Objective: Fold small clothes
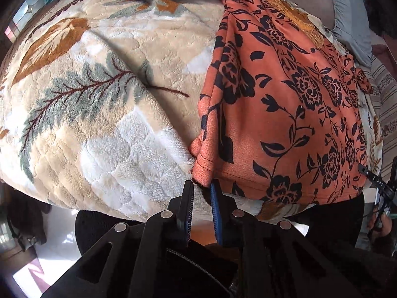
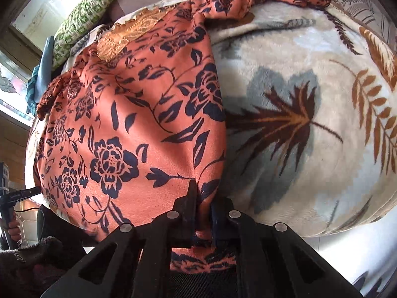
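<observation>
An orange garment with a dark floral print [image 1: 285,104] lies spread on a cream leaf-patterned blanket [image 1: 111,87]. In the left wrist view my left gripper [image 1: 201,186] sits at the garment's near left hem corner, its jaws a small gap apart with the corner's tip just between the fingertips, not pinched. In the right wrist view the same garment [image 2: 129,124] covers the left half, and my right gripper [image 2: 202,198] is shut on its near right edge, with cloth bunched between the jaws. Gold embroidery [image 2: 131,34] marks the far neckline.
The blanket [image 2: 310,124] covers a bed whose near edge drops to a pale floor [image 1: 57,243]. A green patterned pillow [image 2: 91,12] and a blue cloth [image 2: 42,74] lie at the far side. The other gripper's handle [image 2: 15,198] shows at the left.
</observation>
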Demonstrator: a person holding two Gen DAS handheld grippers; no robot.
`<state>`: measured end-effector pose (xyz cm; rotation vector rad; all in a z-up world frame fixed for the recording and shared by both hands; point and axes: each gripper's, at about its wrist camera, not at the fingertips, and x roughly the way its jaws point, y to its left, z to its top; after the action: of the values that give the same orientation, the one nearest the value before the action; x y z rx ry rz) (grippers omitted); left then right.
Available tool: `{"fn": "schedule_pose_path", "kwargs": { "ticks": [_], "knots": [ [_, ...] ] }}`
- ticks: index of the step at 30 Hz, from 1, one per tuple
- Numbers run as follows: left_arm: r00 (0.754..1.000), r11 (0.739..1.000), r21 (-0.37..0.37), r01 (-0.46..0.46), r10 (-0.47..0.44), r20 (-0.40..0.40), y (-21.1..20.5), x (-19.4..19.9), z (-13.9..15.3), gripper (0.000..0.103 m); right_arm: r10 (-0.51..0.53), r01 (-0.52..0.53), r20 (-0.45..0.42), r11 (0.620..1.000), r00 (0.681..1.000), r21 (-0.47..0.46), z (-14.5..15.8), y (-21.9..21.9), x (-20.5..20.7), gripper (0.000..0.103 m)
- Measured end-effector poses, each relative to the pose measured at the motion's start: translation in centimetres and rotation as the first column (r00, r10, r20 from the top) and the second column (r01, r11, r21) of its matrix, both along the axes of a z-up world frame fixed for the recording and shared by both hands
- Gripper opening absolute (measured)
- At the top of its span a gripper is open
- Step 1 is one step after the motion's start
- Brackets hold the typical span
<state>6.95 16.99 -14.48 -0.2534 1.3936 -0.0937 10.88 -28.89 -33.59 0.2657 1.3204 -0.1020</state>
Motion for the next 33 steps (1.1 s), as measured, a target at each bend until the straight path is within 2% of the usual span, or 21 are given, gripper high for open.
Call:
{"fn": "schedule_pose_path", "kwargs": {
  "ticks": [1, 4, 5, 6, 7, 8, 9, 10, 13, 15, 17, 18, 21, 23, 25, 28, 29, 30, 31, 32, 33],
  "knots": [
    [0.999, 0.999, 0.018, 0.031, -0.031, 0.026, -0.5, -0.1, 0.5, 0.014, -0.001, 0.001, 0.008, 1.000, 1.000, 0.001, 0.1, 0.1, 0.0, 0.014],
    [0.984, 0.992, 0.099, 0.083, -0.097, 0.152, -0.4, 0.3, 3.6, 0.019, -0.017, 0.016, 0.031, 1.000, 0.999, 0.016, 1.8, -0.7, 0.5, 0.018],
    [0.975, 0.987, 0.136, 0.085, -0.111, 0.195, -0.5, 0.8, 4.6, 0.031, -0.029, 0.028, 0.059, 0.999, 0.998, 0.021, 2.9, -1.4, 0.7, 0.018],
    [0.966, 0.983, 0.165, 0.074, -0.112, 0.235, -0.9, 1.6, 5.5, 0.049, -0.049, 0.046, 0.099, 0.999, 0.994, 0.025, 4.2, -2.5, 1.0, 0.020],
    [0.957, 0.981, 0.184, 0.057, -0.106, 0.269, -1.0, 2.6, 6.1, 0.059, -0.076, 0.072, 0.140, 0.997, 0.987, 0.031, 5.6, -3.8, 1.5, 0.022],
    [0.950, 0.981, 0.193, 0.030, -0.088, 0.300, -1.1, 3.9, 6.4, 0.070, -0.112, 0.107, 0.179, 0.994, 0.978, 0.037, 7.0, -5.5, 2.0, 0.030],
    [0.943, 0.983, 0.182, 0.002, -0.062, 0.326, -1.3, 4.8, 6.4, 0.071, -0.155, 0.149, 0.215, 0.988, 0.964, 0.041, 8.2, -7.2, 2.8, 0.038],
    [0.941, 0.988, 0.156, -0.017, -0.037, 0.338, -1.9, 6.2, 6.1, 0.071, -0.198, 0.191, 0.251, 0.980, 0.947, 0.050, 9.3, -9.0, 3.7, 0.041],
    [0.950, 0.996, 0.049, -0.069, 0.050, 0.308, -4.0, 10.5, 4.5, 0.071, -0.342, 0.331, 0.336, 0.939, 0.878, 0.091, 11.8, -15.0, 7.0, 0.045],
    [0.957, 0.994, 0.015, -0.111, 0.103, 0.273, -5.8, 14.0, 2.6, 0.071, -0.429, 0.415, 0.370, 0.902, 0.824, 0.122, 12.8, -18.8, 9.4, 0.054],
    [0.971, 0.993, 0.019, -0.115, 0.109, 0.212, -7.8, 17.2, 0.1, 0.069, -0.489, 0.468, 0.373, 0.870, 0.788, 0.152, 12.7, -21.8, 12.4, 0.068],
    [0.979, 0.994, 0.019, -0.107, 0.102, 0.176, -8.5, 18.4, -1.5, 0.069, -0.522, 0.492, 0.368, 0.852, 0.770, 0.178, 12.3, -23.3, 13.8, 0.069],
    [0.992, 0.994, 0.063, -0.085, 0.079, 0.095, -10.3, 20.3, -5.1, 0.069, -0.625, 0.551, 0.307, 0.780, 0.718, 0.297, 9.8, -27.7, 17.2, 0.070],
    [0.995, 0.990, 0.125, -0.067, 0.057, 0.086, -11.1, 20.8, -6.2, 0.069, -0.685, 0.589, 0.255, 0.722, 0.683, 0.364, 7.4, -29.8, 19.5, 0.070],
    [0.995, 0.987, 0.147, -0.059, 0.045, 0.094, -11.4, 21.0, -6.6, 0.070, -0.722, 0.613, 0.211, 0.678, 0.659, 0.406, 5.2, -31.5, 21.6, 0.070],
    [0.996, 0.987, 0.154, -0.054, 0.043, 0.078, -11.5, 21.7, -7.4, 0.070, -0.759, 0.674, 0.112, 0.626, 0.641, 0.392, 1.7, -32.6, 23.9, 0.069],
    [0.996, 0.986, 0.157, -0.054, 0.043, 0.072, -11.6, 21.9, -7.5, 0.070, -0.764, 0.680, 0.085, 0.614, 0.640, 0.400, 0.7, -32.7, 24.3, 0.052],
    [0.997, 0.986, 0.159, -0.054, 0.044, 0.068, -11.6, 22.2, -7.7, 0.070, -0.755, 0.657, 0.098, 0.620, 0.648, 0.429, 0.5, -32.7, 24.4, 0.005],
    [0.997, 0.985, 0.162, -0.054, 0.044, 0.065, -11.5, 22.4, -7.9, 0.070, -0.723, 0.615, 0.138, 0.659, 0.677, 0.433, 1.2, -32.8, 24.7, 0.008],
    [0.997, 0.985, 0.165, -0.054, 0.044, 0.065, -11.5, 22.5, -8.1, 0.071, -0.679, 0.577, 0.220, 0.720, 0.700, 0.386, 2.9, -32.7, 24.7, 0.007],
    [0.997, 0.984, 0.170, -0.053, 0.042, 0.066, -11.6, 22.6, -8.2, 0.072, -0.635, 0.548, 0.338, 0.772, 0.695, 0.323, 5.1, -32.6, 24.0, 0.007]
  ]
}}
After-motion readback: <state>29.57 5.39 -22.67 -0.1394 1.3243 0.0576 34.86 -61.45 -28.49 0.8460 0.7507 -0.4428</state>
